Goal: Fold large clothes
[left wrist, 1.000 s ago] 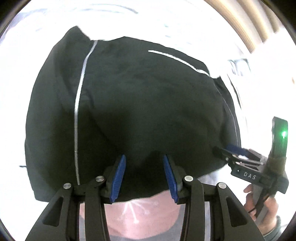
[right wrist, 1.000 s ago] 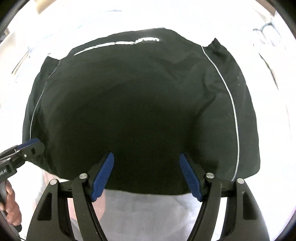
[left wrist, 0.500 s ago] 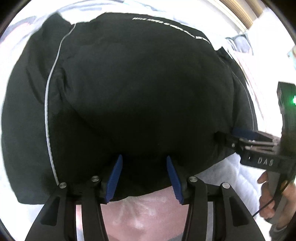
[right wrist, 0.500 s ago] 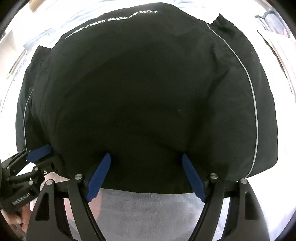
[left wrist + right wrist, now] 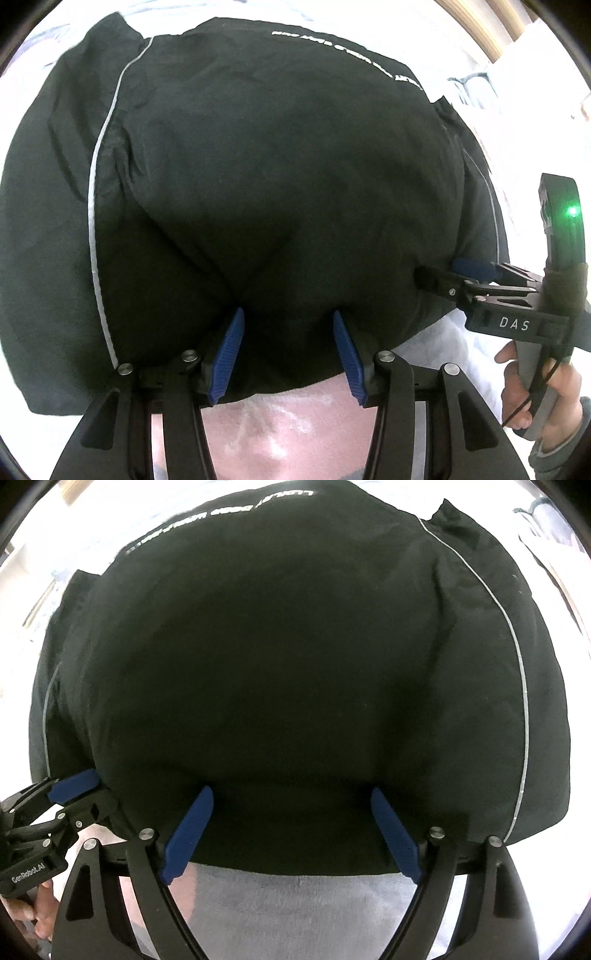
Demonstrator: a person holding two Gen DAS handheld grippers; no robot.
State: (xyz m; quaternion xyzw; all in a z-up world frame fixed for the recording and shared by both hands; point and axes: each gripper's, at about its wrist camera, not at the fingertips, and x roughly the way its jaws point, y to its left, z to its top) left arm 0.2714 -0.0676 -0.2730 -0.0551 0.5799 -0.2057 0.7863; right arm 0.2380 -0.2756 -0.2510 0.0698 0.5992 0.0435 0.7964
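Note:
A large black garment (image 5: 280, 177) with thin silver piping and a line of white lettering lies spread on a pale bed surface; it fills the right wrist view too (image 5: 288, 664). My left gripper (image 5: 286, 328) is open, its blue pads straddling the garment's near edge. My right gripper (image 5: 291, 808) is open wide over the near edge further right. The right gripper also shows at the right of the left wrist view (image 5: 458, 273), its tips at the cloth. The left gripper shows at the lower left of the right wrist view (image 5: 70, 786).
The pale bedding (image 5: 280, 435) shows below the garment's near edge; a grey towel-like patch (image 5: 295, 904) lies under my right gripper. A wooden frame (image 5: 491, 26) runs along the far right. Other folded cloth (image 5: 469, 88) lies beyond the garment at the right.
Both grippers have moved in closer and lower over the garment's near edge, so the garment fills more of each view. Both stay open.

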